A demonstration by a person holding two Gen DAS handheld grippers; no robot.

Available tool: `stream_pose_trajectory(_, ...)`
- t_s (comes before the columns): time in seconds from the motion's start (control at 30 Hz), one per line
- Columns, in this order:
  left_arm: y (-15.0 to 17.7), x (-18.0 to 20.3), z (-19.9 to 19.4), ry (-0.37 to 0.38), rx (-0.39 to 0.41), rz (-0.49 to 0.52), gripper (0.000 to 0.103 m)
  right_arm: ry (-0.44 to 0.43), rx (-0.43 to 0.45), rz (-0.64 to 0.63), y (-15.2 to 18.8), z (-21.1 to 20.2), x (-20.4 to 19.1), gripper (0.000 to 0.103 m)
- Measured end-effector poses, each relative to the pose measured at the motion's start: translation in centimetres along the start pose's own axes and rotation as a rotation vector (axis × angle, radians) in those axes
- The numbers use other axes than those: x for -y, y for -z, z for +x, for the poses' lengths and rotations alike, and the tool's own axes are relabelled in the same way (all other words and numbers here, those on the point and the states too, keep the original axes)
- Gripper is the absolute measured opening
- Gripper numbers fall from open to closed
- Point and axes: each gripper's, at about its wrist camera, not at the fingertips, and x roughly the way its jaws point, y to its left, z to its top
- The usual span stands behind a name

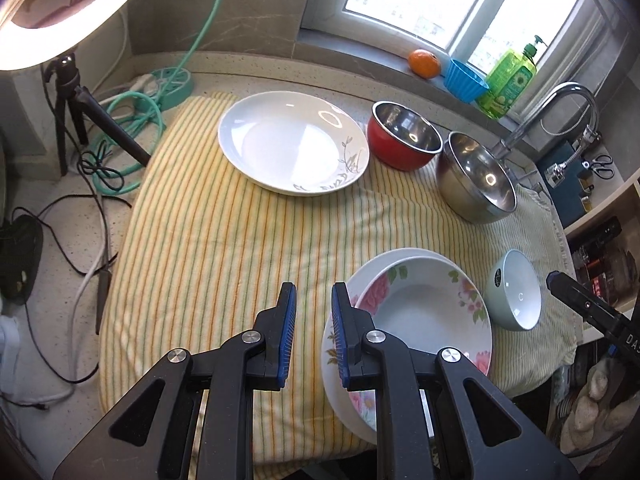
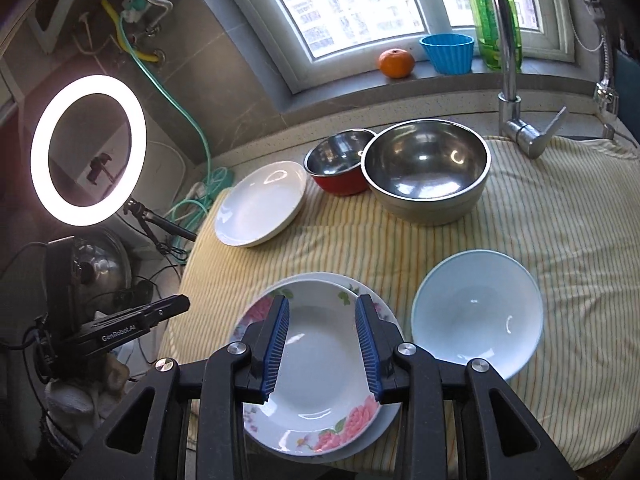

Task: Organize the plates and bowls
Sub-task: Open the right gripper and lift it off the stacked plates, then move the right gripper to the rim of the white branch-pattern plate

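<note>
Both grippers, left (image 1: 314, 300) & right (image 2: 322, 316), are hanging parted, gripping nothing. Floral plate (image 2: 316, 372) is prob. sitting off-centre on the plate under it; a nudge risks sliding it.

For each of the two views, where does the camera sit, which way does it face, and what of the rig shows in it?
Left wrist: on the left gripper, looking down over the striped cloth toward the window; its own fingers and the right gripper's tip show.
Right wrist: on the right gripper, above the flowered plate, facing the window; its fingers and the left gripper show.
Shared: flowered plate, white plate, red bowl, steel bowl, pale bowl.
</note>
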Motion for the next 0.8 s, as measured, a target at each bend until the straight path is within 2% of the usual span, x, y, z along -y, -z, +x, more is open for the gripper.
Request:
stream_pose_trajectory(0.1,-0.4,-0.1,-0.2,-0.016,0.021,-0.051,0.014,-0.024,-0.022,-0.053,-1.0,0.2,-0.7,0.043)
stream_pose_trajectory(0.23,-1.3,0.7,0.2,-0.055,0.039,-0.055,0.014,-0.053,-0.04,-0.081,-1.9,-0.2,-1.3,0.043)
stream_pose_trajectory(0.47,-3.7,0.1,1.1,-0.072,0.039,-0.039,0.014,-0.078,-0.046,-0.023,-3.2,0.2,-0.9,0.043)
stream_pose_trajectory(0.6,-5.7,-0.8,2.5,-0.061,0.026,-0.009,0.015,-0.037,-0.026,-0.002,-4.4,1.2,-1.2,0.043)
stream_pose_trajectory(0.8,-9.7,-1.9,4.8,-0.032,0.022,0.032,0.015,-0.011,-0.055,0.071,-6.4,4.4,-1.9,0.043)
